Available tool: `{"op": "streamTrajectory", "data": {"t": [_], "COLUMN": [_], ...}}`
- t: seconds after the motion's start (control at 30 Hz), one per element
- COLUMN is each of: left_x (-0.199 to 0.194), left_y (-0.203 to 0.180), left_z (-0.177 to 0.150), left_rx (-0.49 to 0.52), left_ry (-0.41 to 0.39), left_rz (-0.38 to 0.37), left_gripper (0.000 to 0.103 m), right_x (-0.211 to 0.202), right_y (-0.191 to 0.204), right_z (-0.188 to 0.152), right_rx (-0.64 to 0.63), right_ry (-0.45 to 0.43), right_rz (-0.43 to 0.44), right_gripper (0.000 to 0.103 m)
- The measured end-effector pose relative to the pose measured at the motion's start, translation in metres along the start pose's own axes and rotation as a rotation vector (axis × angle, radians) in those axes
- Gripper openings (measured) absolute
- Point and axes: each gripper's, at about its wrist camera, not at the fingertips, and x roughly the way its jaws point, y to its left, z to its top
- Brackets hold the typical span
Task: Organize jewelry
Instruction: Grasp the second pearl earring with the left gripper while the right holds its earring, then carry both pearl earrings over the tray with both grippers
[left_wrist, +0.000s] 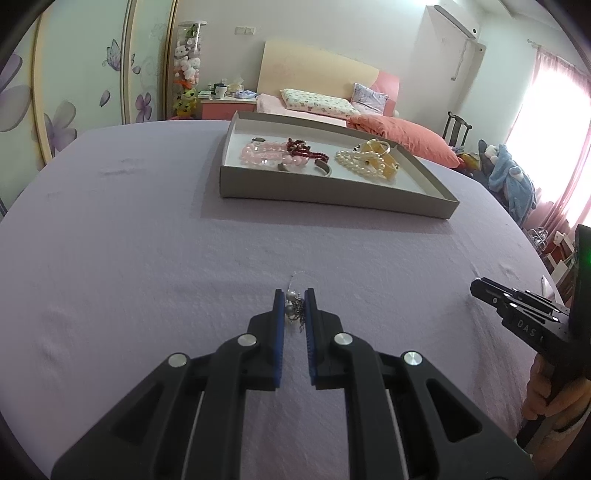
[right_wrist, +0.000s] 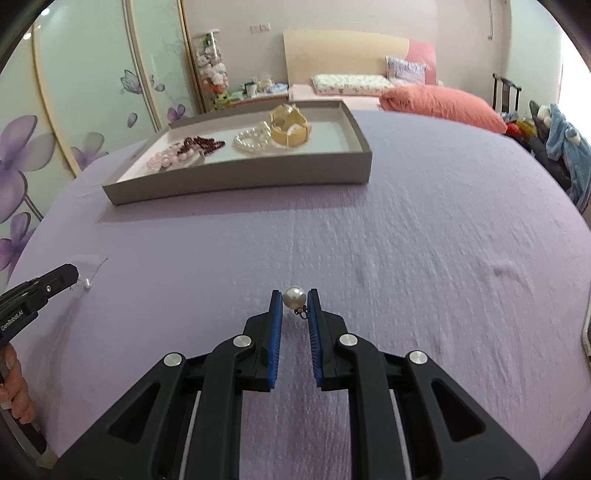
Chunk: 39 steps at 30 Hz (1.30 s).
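My two cameras ride close above the lilac counter (left_wrist: 147, 258), each looking forward and downward along its tool toward the far edge; both share the grey tray (left_wrist: 332, 192) and the bed (left_wrist: 317, 103) beyond.

On the black body of your right gripper (left_wrist: 532, 317), seen from the left wrist camera, you can read the raised letters "DAS"; anything further is cut off. On the black body of your left gripper (right_wrist: 22, 310), seen from the right wrist camera, white print reads "GenRobot.AI".
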Motion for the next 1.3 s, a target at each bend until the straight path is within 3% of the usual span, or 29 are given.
{"op": "streamTrajectory", "data": {"t": [0.53, 0.73, 0.87, 1.07, 1.3], "left_x": [-0.012, -0.016, -0.025, -0.039, -0.026], "left_y": [-0.006, -0.008, -0.015, -0.024, -0.031], "left_z": [-0.002, 0.003, 0.016, 0.056, 0.098], "left_rx": [0.012, 0.016, 0.034, 0.052, 0.064], "left_ry": [-0.012, -0.036, -0.094, -0.255, -0.364], "left_rz": [-0.014, -0.022, -0.024, -0.014, 0.001], "left_gripper": [0.011, 0.011, 0.011, 0.011, 0.011], "right_x": [-0.003, -0.018, -0.032, -0.044, -0.034], "right_y": [0.003, 0.003, 0.006, 0.013, 0.022], "right_z": [-0.001, 0.010, 0.028, 0.063, 0.099], "right_rx": [0.000, -0.010, -0.022, -0.028, -0.018], "right_ry": [-0.006, -0.078, -0.168, -0.308, -0.410], "right_rz": [0.017, 0.017, 0.012, 0.000, 0.008], "right_gripper": [0.015, 0.015, 0.015, 0.015, 0.015]}}
